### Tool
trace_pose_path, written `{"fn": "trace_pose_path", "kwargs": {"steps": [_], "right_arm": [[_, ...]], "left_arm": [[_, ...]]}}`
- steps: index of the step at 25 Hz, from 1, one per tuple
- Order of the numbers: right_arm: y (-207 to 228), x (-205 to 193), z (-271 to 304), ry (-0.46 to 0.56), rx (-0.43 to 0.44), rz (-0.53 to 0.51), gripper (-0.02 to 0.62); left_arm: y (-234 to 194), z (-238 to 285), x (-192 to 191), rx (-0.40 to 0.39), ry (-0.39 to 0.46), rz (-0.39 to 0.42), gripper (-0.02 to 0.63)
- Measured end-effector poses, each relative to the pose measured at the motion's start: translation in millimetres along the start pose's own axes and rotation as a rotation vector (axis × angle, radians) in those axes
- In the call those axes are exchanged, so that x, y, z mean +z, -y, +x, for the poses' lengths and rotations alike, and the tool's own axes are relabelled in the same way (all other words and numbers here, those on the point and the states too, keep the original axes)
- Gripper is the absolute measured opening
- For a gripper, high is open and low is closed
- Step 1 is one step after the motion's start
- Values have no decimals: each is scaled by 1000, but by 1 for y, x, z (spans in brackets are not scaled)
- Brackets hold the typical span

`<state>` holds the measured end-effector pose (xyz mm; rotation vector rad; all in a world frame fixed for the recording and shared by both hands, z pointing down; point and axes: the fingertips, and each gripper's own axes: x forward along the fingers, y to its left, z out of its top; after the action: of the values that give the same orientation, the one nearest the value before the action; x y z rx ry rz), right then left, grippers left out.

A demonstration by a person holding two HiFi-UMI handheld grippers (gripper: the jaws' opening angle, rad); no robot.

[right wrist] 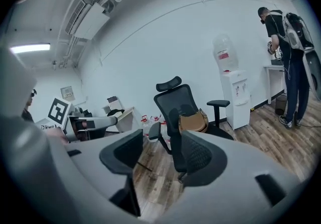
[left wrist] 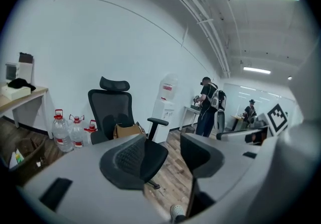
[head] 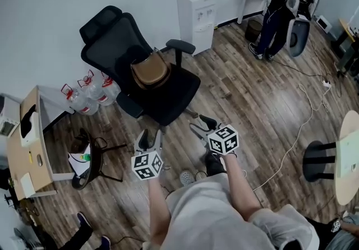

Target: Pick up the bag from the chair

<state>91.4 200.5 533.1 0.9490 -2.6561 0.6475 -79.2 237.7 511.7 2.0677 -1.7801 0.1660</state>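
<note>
A brown leather bag (head: 149, 71) leans against the backrest of a black office chair (head: 168, 95); it also shows as the bag (left wrist: 128, 130) and the bag (right wrist: 193, 121). My left gripper (head: 148, 138) hovers open just short of the seat's front edge. To its right my right gripper (head: 203, 125) is open too, near the seat's front corner. Both hold nothing and stand apart from the bag. Seen from each gripper, the jaws are spread with floor between them: left gripper (left wrist: 163, 155), right gripper (right wrist: 158, 155).
A water dispenser (head: 196, 10) stands right of the chair against the wall. Water jugs (head: 90, 95) sit to its left beside a desk (head: 25, 142). A small stool (head: 87, 159) is at front left. A person (head: 277, 8) stands at the back right. A cable (head: 303, 125) crosses the floor.
</note>
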Motion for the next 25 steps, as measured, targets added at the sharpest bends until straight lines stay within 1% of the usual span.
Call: {"fn": "trace_pose_path", "kwargs": {"steps": [3, 6, 10, 13, 17, 19, 22, 25], "right_arm": [[18, 17, 15, 2, 34, 3, 255], [45, 34, 27, 3, 45, 8, 270], [90, 58, 35, 1, 61, 20, 345], [119, 80, 40, 8, 89, 6, 371], [148, 104, 45, 25, 135, -10, 396], [158, 110, 46, 26, 166, -14, 407], [174, 117, 50, 26, 200, -16, 413], [190, 120, 52, 38, 225, 14, 414]], "left_arm": [[2, 27, 10, 15, -35, 44, 231], [8, 58, 26, 19, -33, 41, 252], [28, 101, 42, -2, -32, 40, 275], [44, 132, 54, -10, -29, 54, 278], [57, 163, 69, 2, -7, 22, 287], [61, 174, 75, 8, 17, -13, 287], [61, 186, 80, 48, 36, -60, 296], [60, 192, 75, 94, 34, -83, 302]]}}
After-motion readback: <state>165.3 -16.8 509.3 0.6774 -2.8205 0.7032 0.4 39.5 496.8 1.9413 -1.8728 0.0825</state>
